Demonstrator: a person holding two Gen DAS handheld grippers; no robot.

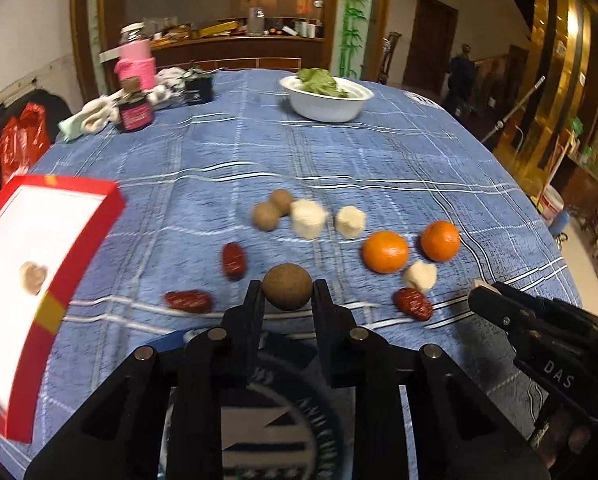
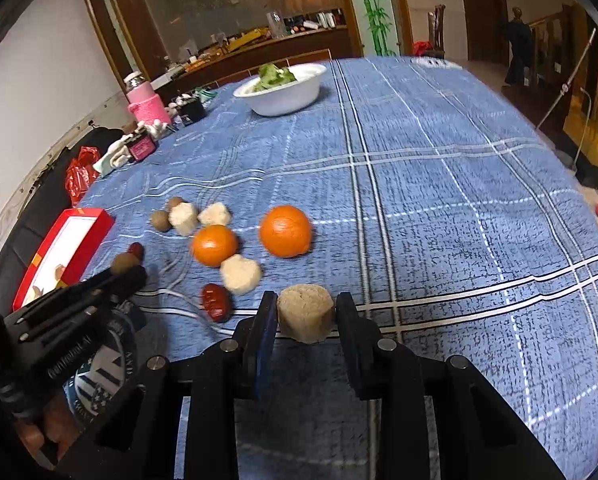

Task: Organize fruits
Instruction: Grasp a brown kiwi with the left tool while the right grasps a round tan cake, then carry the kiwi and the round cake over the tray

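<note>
The left gripper sits nearest its own camera, its two black fingers pressed against the sides of a small brown round fruit, pinching it across the middle. The fruit looks hard-shelled, dry and light, probably a longan; a grip at its widest girth seems right, since a ball can squirt out if taken off-centre, and heavy pressure could crack the shell.

The right gripper pinches a pale cut chunk, cylinder-like with flat ends. It looks fibrous and firm, likely light, with a rough surface that should not slip; the curved sides between the pads are the sensible hold.

Just beyond the right gripper's tips and to their left lie a red date and another pale chunk, then two oranges farther out. These look heavier and smooth-skinned, and would need wider jaws.

To the left of the left gripper stands a red box with a white inside, holding one or two pale pieces.

The left view shows the box's interior clearly; the right view gives only a sliver of it. The right view alone shows the pale chunk's shape, which the left view shows only as a tip at the right gripper's end. Both views are motion-blurred.
</note>
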